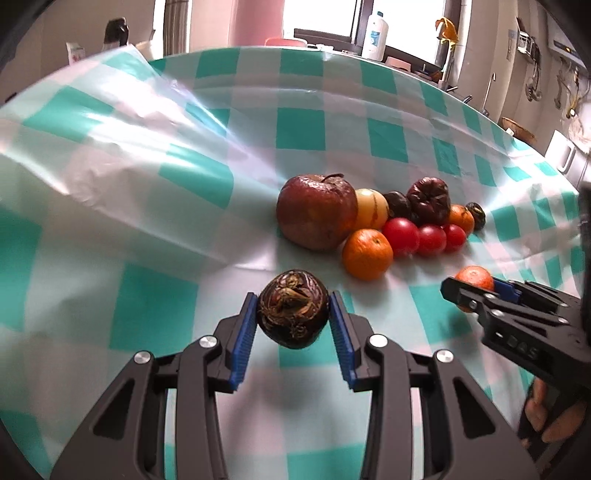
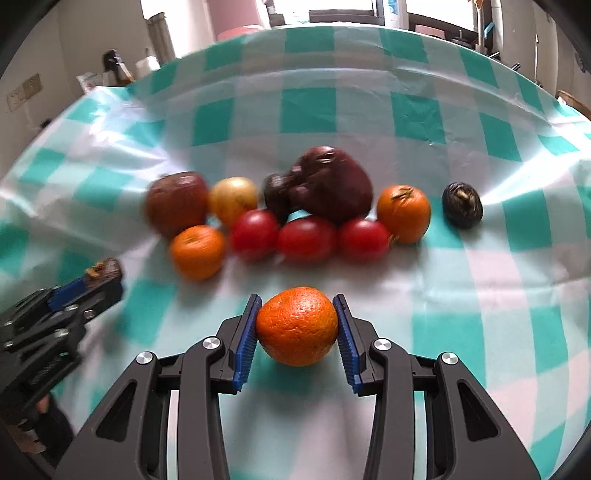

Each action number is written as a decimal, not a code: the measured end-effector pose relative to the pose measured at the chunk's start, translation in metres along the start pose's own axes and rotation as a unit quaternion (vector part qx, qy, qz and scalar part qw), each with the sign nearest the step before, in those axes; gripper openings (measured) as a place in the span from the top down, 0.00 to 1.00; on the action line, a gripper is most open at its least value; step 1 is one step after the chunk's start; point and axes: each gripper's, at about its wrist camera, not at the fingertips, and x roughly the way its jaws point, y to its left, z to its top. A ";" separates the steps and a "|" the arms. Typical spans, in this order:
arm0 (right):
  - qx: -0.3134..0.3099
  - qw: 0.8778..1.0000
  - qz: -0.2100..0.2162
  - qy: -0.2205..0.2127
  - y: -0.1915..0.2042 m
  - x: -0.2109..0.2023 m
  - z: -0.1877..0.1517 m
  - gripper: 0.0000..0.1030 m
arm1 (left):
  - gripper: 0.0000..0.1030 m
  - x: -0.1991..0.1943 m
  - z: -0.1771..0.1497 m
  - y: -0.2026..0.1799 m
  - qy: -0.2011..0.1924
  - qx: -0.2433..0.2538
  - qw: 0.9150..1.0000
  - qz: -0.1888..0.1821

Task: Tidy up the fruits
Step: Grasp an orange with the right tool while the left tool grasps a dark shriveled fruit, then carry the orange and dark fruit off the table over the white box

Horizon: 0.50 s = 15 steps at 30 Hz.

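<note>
My left gripper (image 1: 293, 308) is shut on a dark wrinkled mangosteen (image 1: 293, 314), held just above the checked cloth. My right gripper (image 2: 297, 325) is shut on an orange (image 2: 297, 326); in the left wrist view that gripper (image 1: 476, 295) shows at the right with the orange (image 1: 474, 277) peeking out. Beyond both lies a fruit cluster: a brown apple (image 1: 316, 212), a yellow fruit (image 1: 370, 208), three red tomatoes (image 1: 400, 232), two oranges (image 1: 366, 254), a wrinkled dark red fruit (image 1: 428, 201) and another mangosteen (image 2: 462, 205) at the right end.
A teal and white checked plastic cloth (image 1: 147, 184) covers the table and rises in folds at the left. Behind the table's far edge stand a white bottle (image 1: 376, 35) and kitchen clutter. A hand (image 1: 543, 413) holds the right gripper's handle.
</note>
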 end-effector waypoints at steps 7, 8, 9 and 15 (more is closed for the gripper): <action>-0.034 0.999 0.002 -0.015 0.013 -0.047 -0.034 0.62 | 0.62 -0.028 -0.021 -0.012 -0.006 0.006 1.000 0.003; -0.035 0.999 0.001 -0.017 0.012 -0.051 -0.038 0.62 | 0.62 -0.032 -0.023 -0.015 -0.007 0.009 1.000 0.003; -0.034 0.999 0.001 -0.019 0.009 -0.057 -0.045 0.62 | 0.62 -0.036 -0.026 -0.019 -0.008 0.012 1.000 0.003; -0.012 0.999 0.005 -0.032 -0.019 -0.092 -0.077 0.62 | 0.62 -0.054 -0.044 -0.048 -0.010 0.040 0.999 -0.012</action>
